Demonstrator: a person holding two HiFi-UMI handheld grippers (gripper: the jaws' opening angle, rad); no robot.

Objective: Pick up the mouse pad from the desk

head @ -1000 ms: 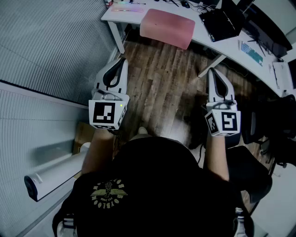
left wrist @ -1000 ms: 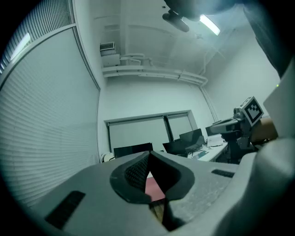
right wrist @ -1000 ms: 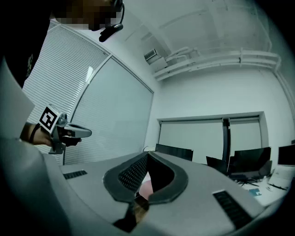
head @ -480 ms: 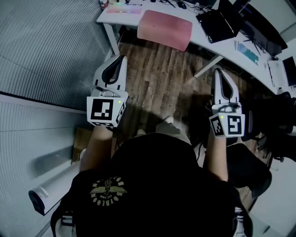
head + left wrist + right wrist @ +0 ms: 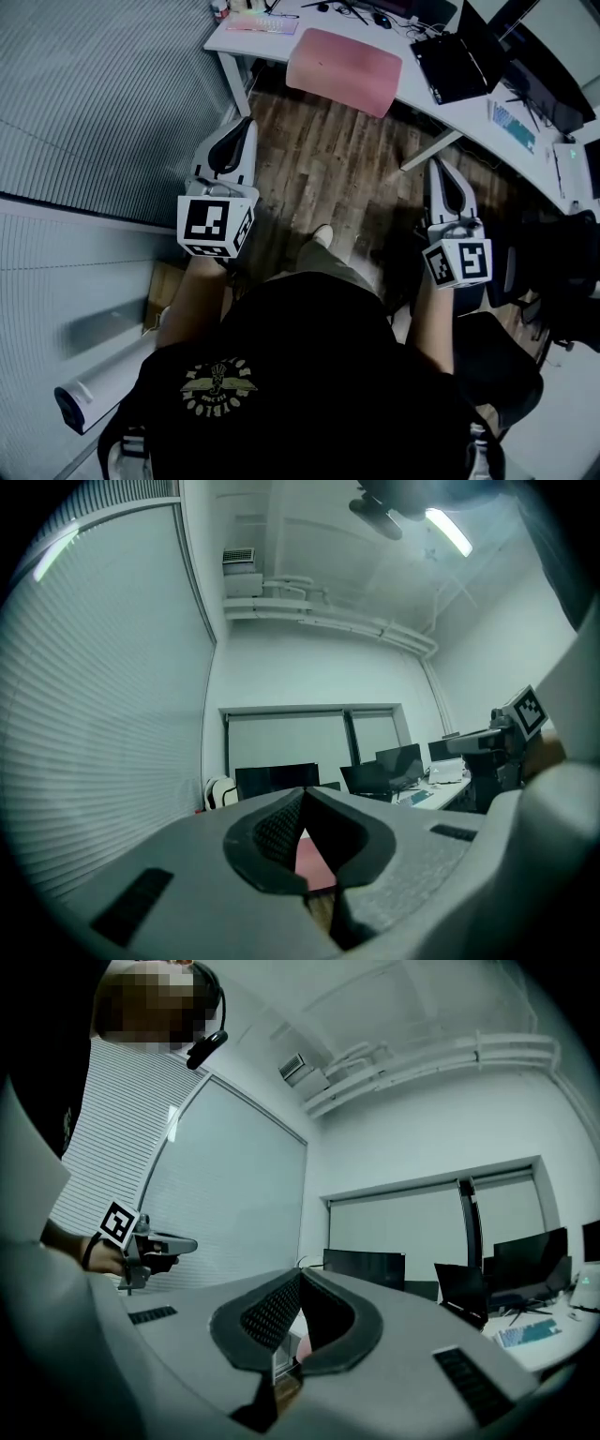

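Observation:
A pink mouse pad (image 5: 345, 68) lies on the white desk (image 5: 441, 103), overhanging its near edge. Through the shut jaws of the left gripper view a sliver of the pink mouse pad (image 5: 312, 861) shows. My left gripper (image 5: 246, 125) is held level over the wood floor, short of the desk's left end, shut and empty. Further right, my right gripper (image 5: 436, 164) is also shut and empty, near the desk's slanted leg. Both point toward the desk.
A lit keyboard (image 5: 263, 22) sits at the desk's left end, an open laptop (image 5: 461, 58) and a monitor (image 5: 548, 84) to the right. Ribbed wall panels (image 5: 103, 103) stand at left. A black office chair (image 5: 553, 281) is at right. A white cylinder (image 5: 103, 375) lies at lower left.
The desk and mouse pad have shifted slightly in view as the person steps forward; a foot now shows ahead on the floor. Both grippers stay shut.

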